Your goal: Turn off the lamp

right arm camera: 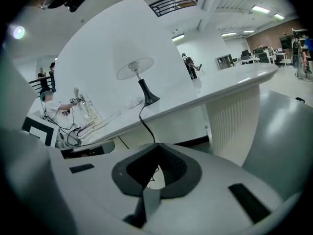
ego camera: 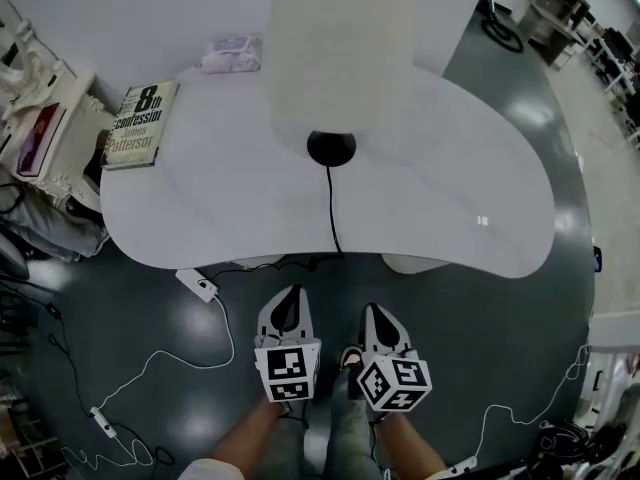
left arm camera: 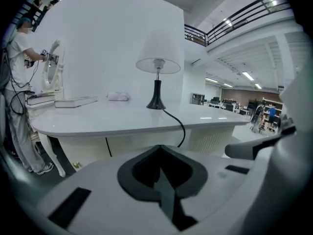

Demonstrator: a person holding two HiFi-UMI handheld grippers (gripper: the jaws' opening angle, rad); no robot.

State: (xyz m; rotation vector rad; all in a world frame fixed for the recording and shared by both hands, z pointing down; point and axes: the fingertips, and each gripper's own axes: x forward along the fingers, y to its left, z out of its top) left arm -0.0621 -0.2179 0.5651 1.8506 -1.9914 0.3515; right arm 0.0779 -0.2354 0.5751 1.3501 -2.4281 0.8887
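Jaws shut, both; lamp (left arm camera: 157, 58) stem, perhaps bulb, only gripper views.

Cool, even light from ceiling strips (left arm camera: 247, 76); glints on the white surface (ego camera: 430, 168) and glossy floor (ego camera: 195, 318). The lamp (ego camera: 340, 48) washes out pale. Gripper views bulge, with dark corners and blurred foregrounds.

Head camera's looking steeply down on the left gripper (ego camera: 287, 296) and right gripper (ego camera: 377, 316), each gripper camera peering low along its jaws, and all three share the table (ego camera: 450, 168) and lamp (left arm camera: 157, 62) well ahead of them.
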